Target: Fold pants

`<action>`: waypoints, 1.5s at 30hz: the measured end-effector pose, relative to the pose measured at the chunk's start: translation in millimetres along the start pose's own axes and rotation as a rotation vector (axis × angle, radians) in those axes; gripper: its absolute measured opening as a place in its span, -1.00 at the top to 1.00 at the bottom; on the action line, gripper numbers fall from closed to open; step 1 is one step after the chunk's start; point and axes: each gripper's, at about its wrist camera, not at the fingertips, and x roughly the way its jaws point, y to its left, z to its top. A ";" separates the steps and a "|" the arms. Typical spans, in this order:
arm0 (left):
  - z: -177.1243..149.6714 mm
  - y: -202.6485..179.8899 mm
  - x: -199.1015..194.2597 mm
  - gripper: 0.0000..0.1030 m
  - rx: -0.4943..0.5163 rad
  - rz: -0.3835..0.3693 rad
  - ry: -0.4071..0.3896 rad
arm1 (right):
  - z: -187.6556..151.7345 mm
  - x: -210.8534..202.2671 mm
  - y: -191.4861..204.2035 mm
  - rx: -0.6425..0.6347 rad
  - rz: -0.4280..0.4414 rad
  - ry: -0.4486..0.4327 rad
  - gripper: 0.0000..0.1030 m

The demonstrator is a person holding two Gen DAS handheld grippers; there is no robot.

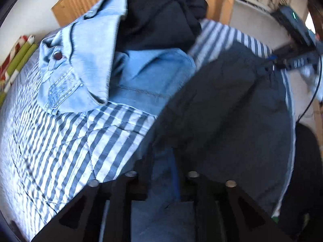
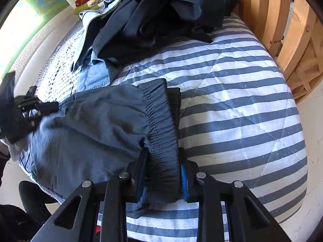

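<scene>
The dark blue pants [image 2: 97,121] are spread on the striped quilt [image 2: 232,100], below the heap of jeans [image 1: 84,64]. Their elastic waistband [image 2: 161,141] is clamped by the right gripper [image 2: 163,173]. Whether the left gripper [image 1: 163,171] grips anything cannot be told.

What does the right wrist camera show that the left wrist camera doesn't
Only the right wrist view: the right gripper clamped on the elastic waistband of the dark pants, and the left gripper at the far edge of them.

Only the left wrist view: light blue jeans with their button showing, and the right gripper seen from the other side.

Both: the striped quilt, the black clothes pile, the wooden slats.
</scene>
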 end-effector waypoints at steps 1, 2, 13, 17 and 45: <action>-2.2 -3.5 4.1 0.44 0.023 0.013 0.003 | 1.2 0.6 -0.5 0.004 0.008 0.007 0.45; -3.9 -4.6 9.2 0.44 0.032 0.019 0.012 | 2.3 0.0 -1.2 0.011 0.010 0.011 0.45; -6.8 34.6 -5.6 0.97 -0.104 0.031 -0.066 | 7.2 6.4 -19.6 0.115 0.142 0.044 0.21; -9.1 36.9 2.3 0.18 -0.127 -0.020 -0.011 | 4.7 0.5 -7.6 0.059 0.112 0.042 0.20; -336.2 162.0 -112.0 0.05 -0.749 0.238 0.171 | 13.6 -73.3 37.8 0.080 0.024 -0.175 0.54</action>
